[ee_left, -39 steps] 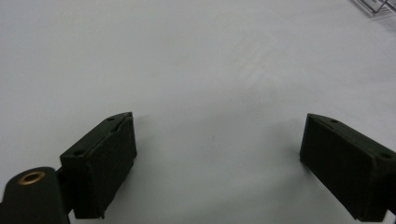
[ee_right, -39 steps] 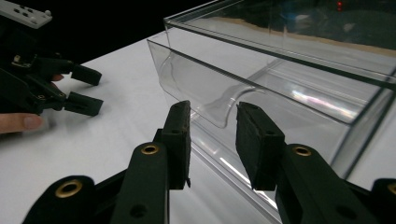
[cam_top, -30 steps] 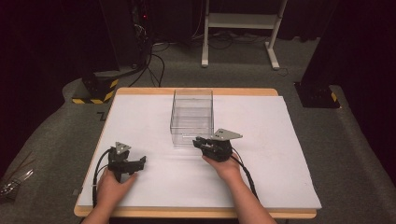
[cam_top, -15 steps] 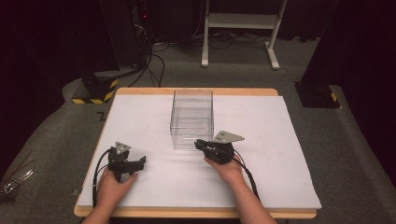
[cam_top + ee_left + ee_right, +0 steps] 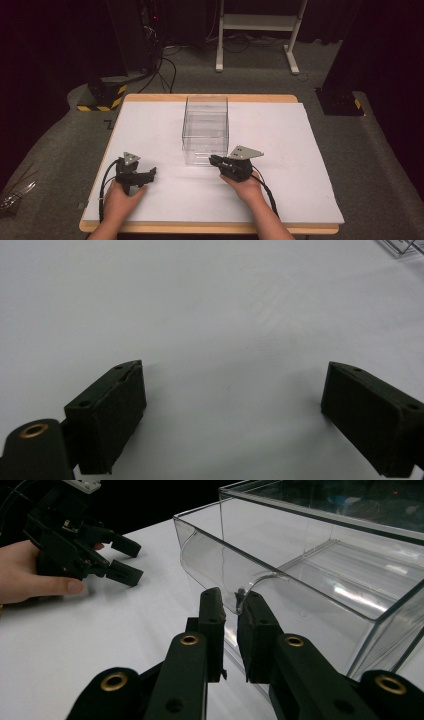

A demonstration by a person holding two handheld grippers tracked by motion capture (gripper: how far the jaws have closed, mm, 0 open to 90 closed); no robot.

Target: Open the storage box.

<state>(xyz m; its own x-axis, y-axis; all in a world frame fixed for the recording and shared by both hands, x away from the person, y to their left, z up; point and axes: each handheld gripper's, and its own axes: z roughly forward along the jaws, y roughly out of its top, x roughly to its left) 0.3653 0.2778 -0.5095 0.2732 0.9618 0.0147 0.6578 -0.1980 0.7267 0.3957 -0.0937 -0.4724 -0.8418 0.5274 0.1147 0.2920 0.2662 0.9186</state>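
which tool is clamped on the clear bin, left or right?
The right tool: its jaws are pinched on the curved front lip of the clear plastic bin. The left tool sits wide open over bare white paper, away from the bin.

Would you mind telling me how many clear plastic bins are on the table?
1. The clear plastic bin stands at the middle of the white-covered table, its near front wall pinched by the right tongs. None seems hidden.

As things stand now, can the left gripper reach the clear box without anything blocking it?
Probably yes. Between the left gripper and the clear box lies bare white table cover; the right gripper, closed on the box's near wall, sits on the other side.
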